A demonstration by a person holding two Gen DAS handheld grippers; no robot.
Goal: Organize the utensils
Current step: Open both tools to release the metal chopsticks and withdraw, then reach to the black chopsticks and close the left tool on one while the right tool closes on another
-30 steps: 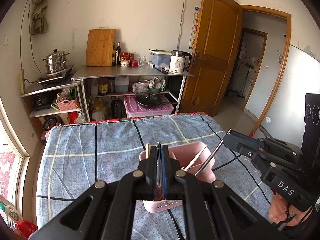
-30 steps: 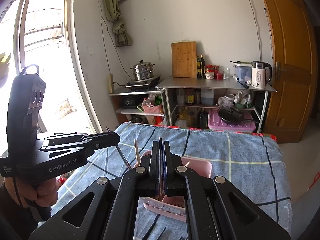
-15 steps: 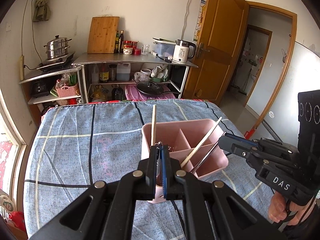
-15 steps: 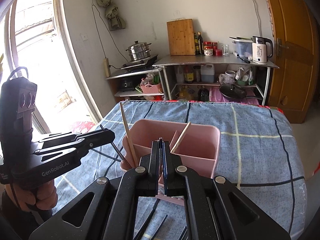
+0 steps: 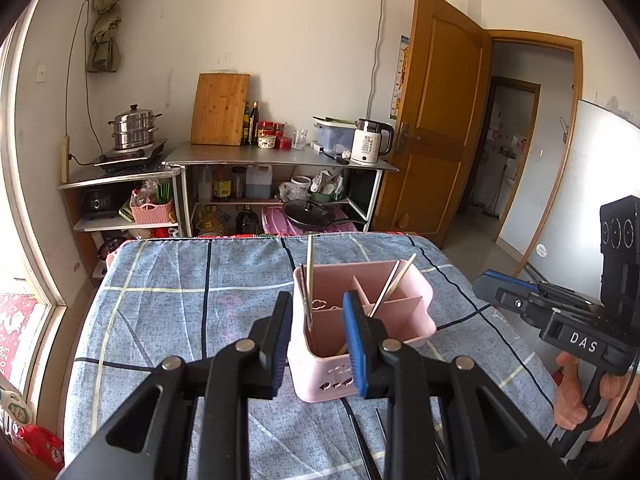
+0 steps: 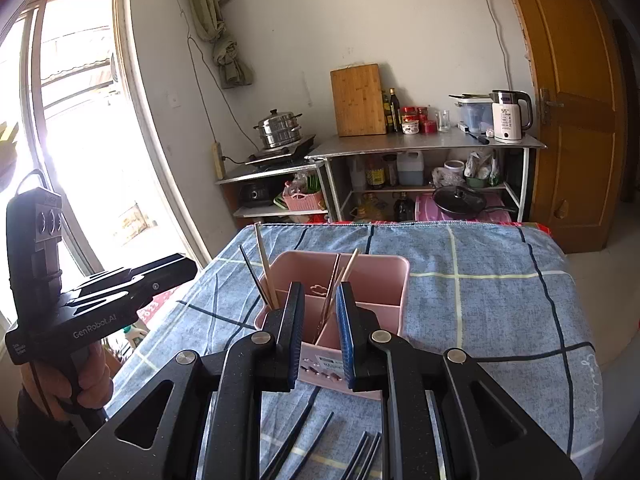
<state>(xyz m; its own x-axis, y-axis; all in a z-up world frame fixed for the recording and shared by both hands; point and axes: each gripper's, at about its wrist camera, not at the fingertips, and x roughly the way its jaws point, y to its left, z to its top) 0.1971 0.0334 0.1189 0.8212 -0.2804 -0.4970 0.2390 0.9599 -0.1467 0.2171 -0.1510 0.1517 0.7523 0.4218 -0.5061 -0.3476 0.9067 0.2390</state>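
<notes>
Left claw (image 5: 314,344) agape, caddy (image 5: 400,284) part-hidden

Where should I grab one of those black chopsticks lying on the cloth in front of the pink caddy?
Take a black chopstick near its middle from straight above, fingers across its width: it lies flat on the blue checked cloth, thin, beside others.

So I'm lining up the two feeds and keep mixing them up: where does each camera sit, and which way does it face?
Left wrist: rides on the left claw, looking along its open fingers at the pink utensil caddy; the right claw and its hand show at right.
Right wrist: rides on the right claw, facing the same caddy; the left claw shows at left.
Shared: caddy, blue checked tablecloth, kettle.
</notes>
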